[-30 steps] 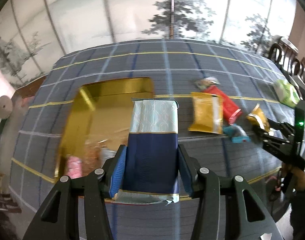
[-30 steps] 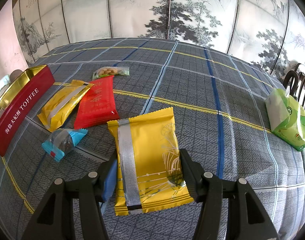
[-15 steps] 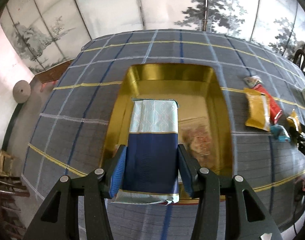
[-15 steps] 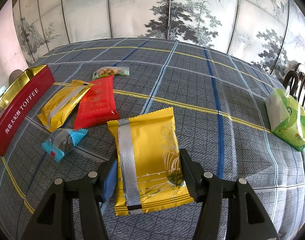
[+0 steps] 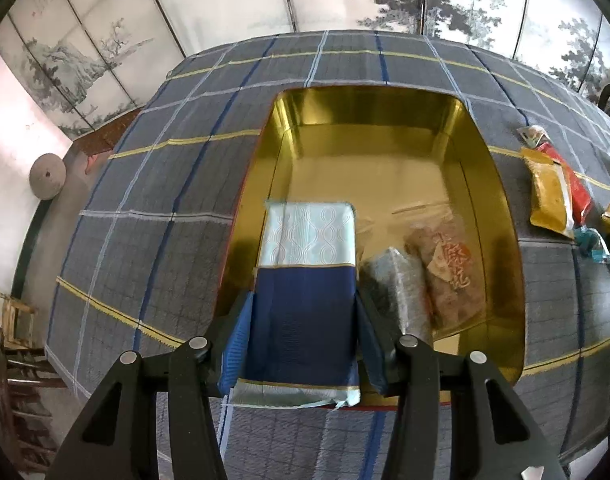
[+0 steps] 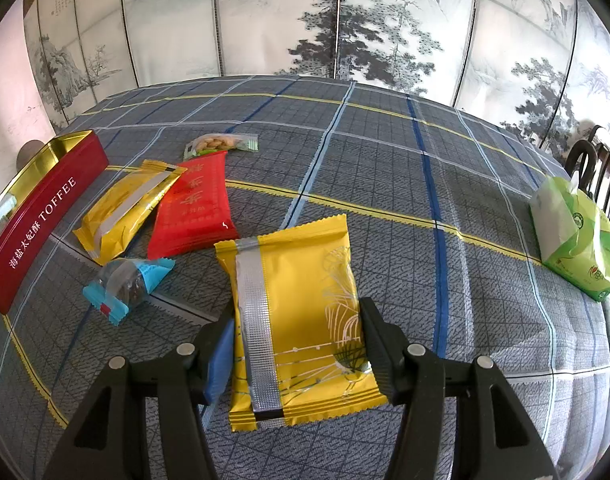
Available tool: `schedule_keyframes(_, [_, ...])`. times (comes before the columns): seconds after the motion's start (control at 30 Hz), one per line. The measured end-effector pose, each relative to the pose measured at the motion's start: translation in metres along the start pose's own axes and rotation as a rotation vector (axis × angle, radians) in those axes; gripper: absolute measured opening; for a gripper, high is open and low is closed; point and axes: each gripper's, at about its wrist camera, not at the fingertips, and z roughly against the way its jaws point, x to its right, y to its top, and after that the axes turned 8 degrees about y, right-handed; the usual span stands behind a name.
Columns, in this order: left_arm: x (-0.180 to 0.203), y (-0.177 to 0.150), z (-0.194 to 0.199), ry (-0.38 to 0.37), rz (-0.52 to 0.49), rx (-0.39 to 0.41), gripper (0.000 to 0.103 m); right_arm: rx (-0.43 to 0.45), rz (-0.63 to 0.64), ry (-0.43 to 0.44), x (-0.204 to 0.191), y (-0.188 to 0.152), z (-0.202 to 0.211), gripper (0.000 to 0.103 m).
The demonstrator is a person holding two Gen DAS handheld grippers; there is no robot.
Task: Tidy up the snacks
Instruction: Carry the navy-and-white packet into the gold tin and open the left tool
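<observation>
the left claw (image 5: 303, 346), gripping the blue packet (image 5: 305, 284), is now hanging over the gold tin (image 5: 501, 200) (release seems next); the right claw (image 6: 295, 354) is holding the yellow packet (image 6: 301, 312).

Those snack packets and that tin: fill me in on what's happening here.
Someone is sorting snacks into a gold-lined tin. The left tongs grip a blue-and-white packet over the tin's near end, where two packets already lie. The right tongs grip a yellow packet above the checked tablecloth. A gold packet, a red packet, a blue-ended candy and a small nut packet lie loose beside the tin.
</observation>
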Motion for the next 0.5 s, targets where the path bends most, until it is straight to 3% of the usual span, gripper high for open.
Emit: schedule_keyframes(0.5, [0.0019,-0.0054,-0.0024,0.020,-0.040,0.020,0.053,-0.012,-0.052,-0.052,0.0012,0.0009,0.0022,0.056])
